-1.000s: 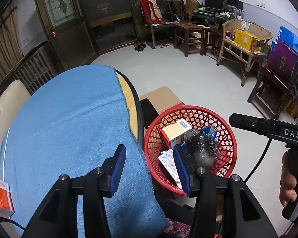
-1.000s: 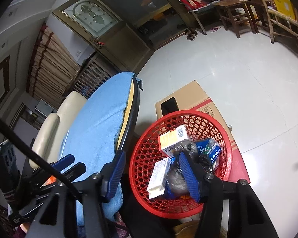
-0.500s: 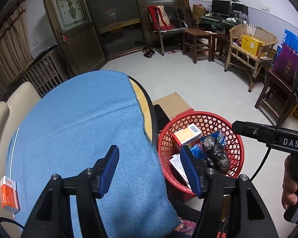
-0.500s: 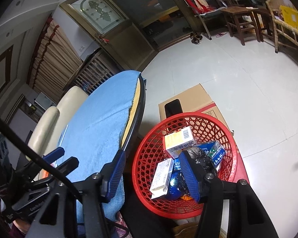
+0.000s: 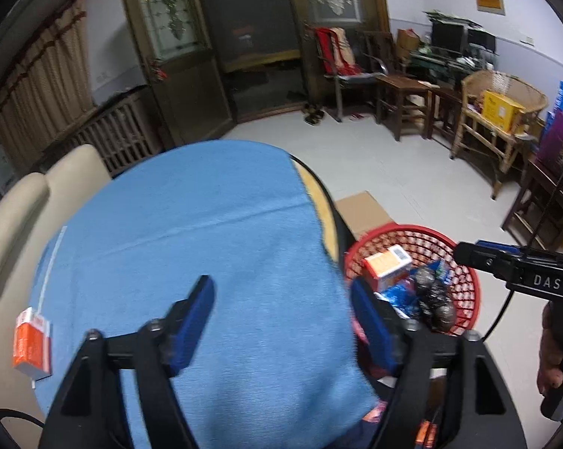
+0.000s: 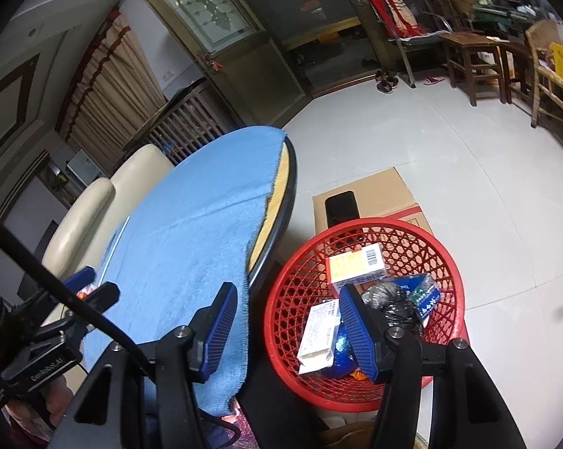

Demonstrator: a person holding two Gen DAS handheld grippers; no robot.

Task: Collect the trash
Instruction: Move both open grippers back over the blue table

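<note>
At far left in the left wrist view, an orange-and-white carton (image 5: 32,348) is seen lying flat at the near left edge of the blue cloth (image 5: 191,254), partly over the cloth's border. A cream sofa (image 5: 15,232) is placed behind it, just beside the worktop (image 6: 287,183), whose yellow rim is left bare along the cloth's right border.

The left tool (image 5: 281,321) is held above the cloth; its jaws are opening, the blue pads (image 5: 195,318) are spread apart, and nothing is found between them. The right-hand pad is seen in line with the basket's near rim; contact cannot be told.

To the right of the worktop, a red mesh basket (image 5: 468,292) is set on the floor, close against a brown cardboard box (image 6: 378,194). The collected trash is held inside it: an orange-and-white box with a barcode (image 6: 356,267) towards the back, a white flat carton (image 6: 318,331) leaning at the left, a crumpled black bag (image 6: 397,307) in the middle, and a blue-and-green pack (image 6: 425,293) at the right. Blue wrapping is glimpsed beneath; its kind cannot be told.

The right tool (image 6: 287,329) is held over the gap between worktop edge and basket. Its jaws are parted and nothing is pinched; the left pad is seen over the cloth's edge, the right pad over the basket's contents. In the left wrist view the same tool's black body is marked at far right, gripped by a hand (image 5: 554,348).

Wooden chairs and a wicker chair are noted across the white tiled floor.
</note>
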